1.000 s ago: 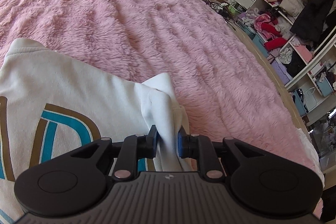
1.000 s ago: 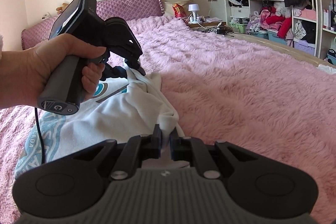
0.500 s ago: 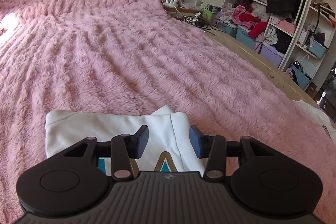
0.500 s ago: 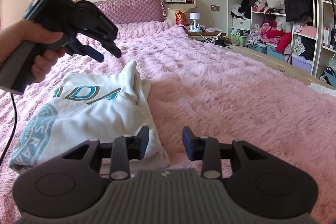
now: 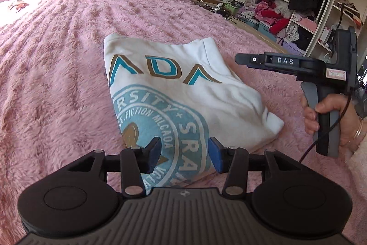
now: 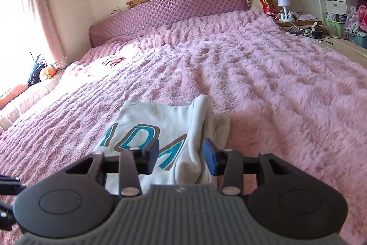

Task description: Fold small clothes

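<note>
White sweatshirt [image 5: 183, 93] lies folded on the pink fluffy bed cover [image 5: 57, 84], near edge of the bed, right of the middle. Print faces up: teal and brown letters across the far part, round light-blue crest on the near part. A folded strip, maybe a sleeve, runs along its right side [image 6: 199, 130]; right edge bunches up a bit.

Left claw [image 5: 184, 156] hovers above the near end of the sweatshirt, over the crest. Jaws stand apart, roughly half open, nothing pinched; the cloth seen between them is below, not touched as far as I can tell.

Right claw [image 6: 181, 159] is over the near right part of the sweatshirt, above the folded strip. Jaws are opening, cloth shows in the gap but the pads do not press it, nothing held. In the left wrist view the right claw [image 5: 240, 59] sits off to the right of the garment, held by a hand [image 5: 330, 116] on its grey grip, pointing left.

Far: purple quilted headboard [image 6: 169, 13], teddy bear [image 6: 137, 0] on top, small white lamp [image 6: 283, 5] on the bedside shelf. Far right: open wardrobe shelves [image 5: 286, 4] stuffed with clothes. Window with pink curtain [image 6: 39, 10] at far left.
</note>
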Tool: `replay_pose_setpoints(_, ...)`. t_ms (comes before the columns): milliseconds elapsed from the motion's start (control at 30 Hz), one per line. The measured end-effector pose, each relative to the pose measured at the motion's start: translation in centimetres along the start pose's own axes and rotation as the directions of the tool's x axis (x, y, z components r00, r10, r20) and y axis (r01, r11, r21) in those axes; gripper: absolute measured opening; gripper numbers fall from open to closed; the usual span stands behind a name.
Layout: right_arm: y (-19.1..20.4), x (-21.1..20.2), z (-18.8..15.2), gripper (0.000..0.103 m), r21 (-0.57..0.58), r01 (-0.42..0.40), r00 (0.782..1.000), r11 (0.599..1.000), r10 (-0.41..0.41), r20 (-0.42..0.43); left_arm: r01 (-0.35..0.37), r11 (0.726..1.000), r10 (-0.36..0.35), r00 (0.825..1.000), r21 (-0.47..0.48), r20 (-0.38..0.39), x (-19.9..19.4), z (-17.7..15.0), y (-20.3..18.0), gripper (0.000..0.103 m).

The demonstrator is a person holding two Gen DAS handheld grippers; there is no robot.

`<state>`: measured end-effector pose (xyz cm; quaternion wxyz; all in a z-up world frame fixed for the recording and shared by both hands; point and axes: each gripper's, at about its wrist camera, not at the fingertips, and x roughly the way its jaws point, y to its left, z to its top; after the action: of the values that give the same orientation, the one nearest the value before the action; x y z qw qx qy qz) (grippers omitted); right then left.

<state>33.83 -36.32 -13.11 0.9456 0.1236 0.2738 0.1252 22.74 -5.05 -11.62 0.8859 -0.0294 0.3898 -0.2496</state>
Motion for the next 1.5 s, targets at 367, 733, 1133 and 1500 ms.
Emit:
replay_pose_setpoints(367,-0.2,8.9,2.0,0.003,-0.05,0.064,0.994,0.997,-0.068,-0.09,0.042,0.99,-0.039,0.999,-0.133,0.026,1.7,-2.5,2.0,0.057)
replay_pose_setpoints(733,-1.8,9.9,2.7,0.0,-0.011,0.05,0.99,0.999,-0.051,-0.129,0.059,0.988,-0.052,0.997,-0.143,0.051,1.7,-3.1,1.2,0.068)
replay_pose_setpoints(1133,-4.5,11.2,1.1,0.0,0.029,0.102,0.987,0.994,-0.097,-0.125,0.066,0.988,-0.059,0.997,-0.141,0.05,2.1,-3.7,0.8,0.072)
replay_pose_setpoints(1500,-4.2,0.9,1.1,0.045,0.099,-0.013,0.998,0.995,0.019,-0.061,-0.077,0.996,0.08,0.993,-0.042,0.088,-2.8,-4.8,-0.4,0.068)
